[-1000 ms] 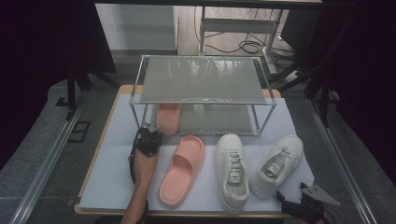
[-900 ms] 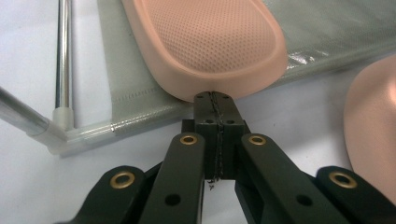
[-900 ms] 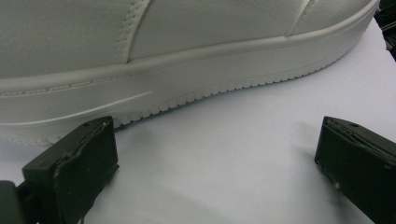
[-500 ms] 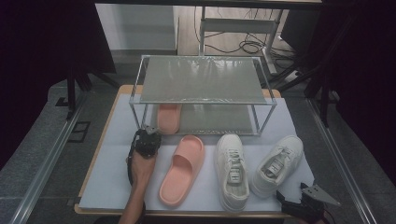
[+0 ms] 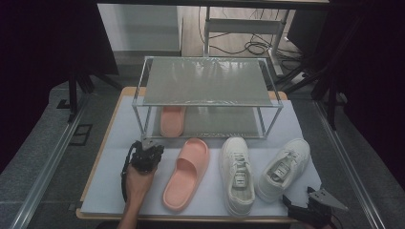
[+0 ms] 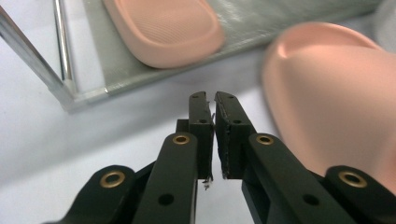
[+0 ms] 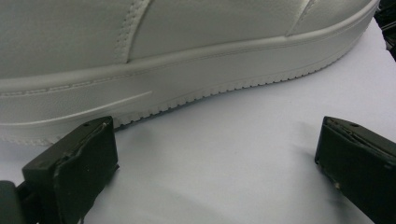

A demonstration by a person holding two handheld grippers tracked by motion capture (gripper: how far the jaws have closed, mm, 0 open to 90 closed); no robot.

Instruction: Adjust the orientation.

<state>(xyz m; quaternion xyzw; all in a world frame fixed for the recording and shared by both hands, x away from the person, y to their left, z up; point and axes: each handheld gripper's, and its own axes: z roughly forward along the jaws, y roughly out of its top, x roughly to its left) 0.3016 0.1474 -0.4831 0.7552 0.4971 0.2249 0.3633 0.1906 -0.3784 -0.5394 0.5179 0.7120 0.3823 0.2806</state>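
My left gripper (image 5: pixel 145 144) (image 6: pixel 213 100) hovers over the white mat just left of a pink slide (image 5: pixel 187 174) (image 6: pixel 336 102), pointing at the rack. Its jaws have just been opening and stand a sliver apart with nothing between them. A second pink slide (image 5: pixel 172 120) (image 6: pixel 163 25) lies on the lower shelf of the metal rack (image 5: pixel 205 81). Two white sneakers (image 5: pixel 237 174) (image 5: pixel 282 168) sit side by side on the mat. My right gripper (image 5: pixel 295 201) (image 7: pixel 215 140) rests open at the near right corner, its jaws facing the side of the right sneaker (image 7: pixel 187 60) without touching it.
The rack's corner post (image 6: pixel 28 60) stands close ahead of the left gripper. The white mat (image 5: pixel 114 138) covers a wooden table. Cables and stand legs lie on the floor behind the table.
The left gripper has drawn back a little from the rack's front toward the near side. The right gripper and the shoes have not moved.
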